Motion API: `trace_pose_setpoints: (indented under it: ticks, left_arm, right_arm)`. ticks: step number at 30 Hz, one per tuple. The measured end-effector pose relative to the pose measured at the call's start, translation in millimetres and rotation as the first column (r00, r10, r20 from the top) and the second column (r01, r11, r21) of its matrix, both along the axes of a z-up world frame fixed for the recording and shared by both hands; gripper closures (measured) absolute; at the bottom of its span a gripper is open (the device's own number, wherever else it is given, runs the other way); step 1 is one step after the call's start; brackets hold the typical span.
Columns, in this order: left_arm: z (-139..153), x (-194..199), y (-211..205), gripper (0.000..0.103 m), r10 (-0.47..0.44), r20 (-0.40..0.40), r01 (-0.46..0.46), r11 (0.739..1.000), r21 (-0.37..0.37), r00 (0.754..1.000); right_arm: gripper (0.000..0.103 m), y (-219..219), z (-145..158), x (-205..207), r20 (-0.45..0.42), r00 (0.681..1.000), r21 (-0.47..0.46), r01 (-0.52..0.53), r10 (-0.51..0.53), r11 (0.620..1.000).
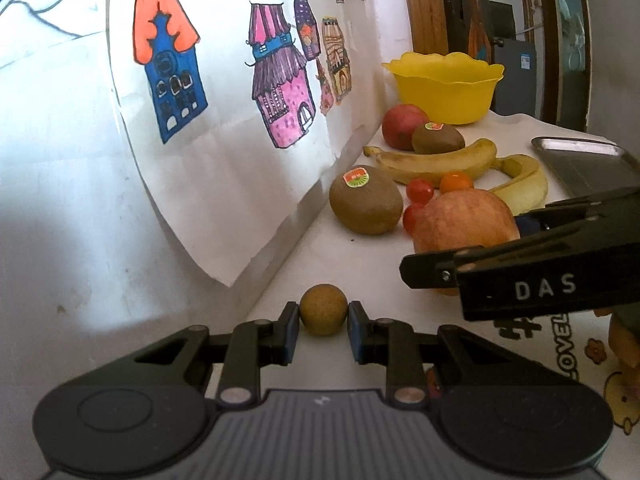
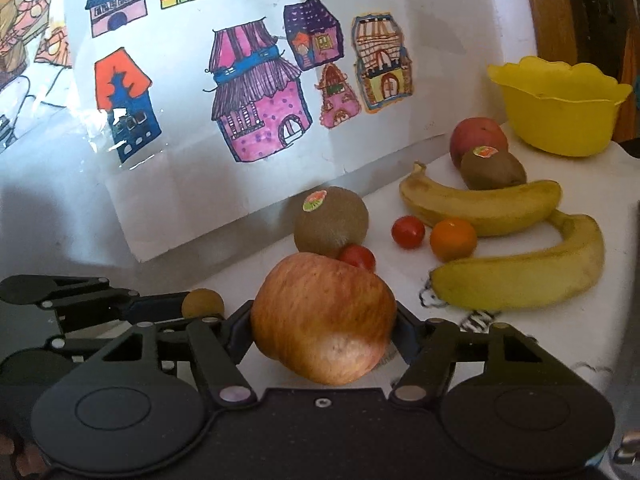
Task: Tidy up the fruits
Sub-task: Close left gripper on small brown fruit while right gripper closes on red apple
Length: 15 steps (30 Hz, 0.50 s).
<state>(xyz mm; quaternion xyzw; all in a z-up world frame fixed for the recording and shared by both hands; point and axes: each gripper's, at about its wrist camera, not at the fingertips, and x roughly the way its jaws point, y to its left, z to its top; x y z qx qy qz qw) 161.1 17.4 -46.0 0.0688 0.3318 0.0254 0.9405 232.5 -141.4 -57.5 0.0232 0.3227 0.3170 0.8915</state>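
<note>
While I watch through the left wrist camera, my left gripper (image 1: 323,316) sits narrow, its blue pads (image 1: 291,334) pinching a small round brown fruit (image 1: 323,309) low over the white table (image 1: 352,264). Ahead and to the right lie a kiwi (image 1: 365,200), cherry tomatoes (image 1: 419,191), two bananas (image 1: 434,162), and farthest back the yellow bowl (image 1: 444,86), with a metal tray (image 1: 586,162) off to the right. My right gripper's arm crosses in from the right, in front of the big apple (image 1: 466,220).

From the right wrist camera, my right gripper (image 2: 323,322) stands at a middling width with that apple (image 2: 322,316) between its fingers, both sides meeting the skin, so I judge it gripped. The bowl (image 2: 560,108) lies up and to the right, beyond the bananas (image 2: 482,206), so my right hand is nearer to it, and I reckon the carry must clear those bananas.
</note>
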Motion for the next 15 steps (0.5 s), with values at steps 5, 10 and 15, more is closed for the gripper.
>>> trace_pose_setpoints:
  ticks: [5,10,15]
  left_arm:
    - [2.9,-6.1,-9.4,0.075,-0.026,0.002,0.026,1.0,-0.01,1.0]
    - [12.3,-8.5,-25.8,0.075,-0.058,0.02,0.059,0.998,-0.017,0.998]
    - [26.0,-5.0,-51.9,0.075,-0.098,0.058,0.1,0.995,-0.028,0.994]
  right_arm:
    - [0.033,-22.8,3.1,-15.7,-0.001,1.0,-0.006,0.018,-0.018,1.0]
    - [0.033,-55.5,13.8,-29.3,0.009,0.997,0.02,0.071,-0.071,0.997]
    - [0.033,-97.4,35.7,-40.8,0.053,0.989,0.037,0.133,-0.135,0.99]
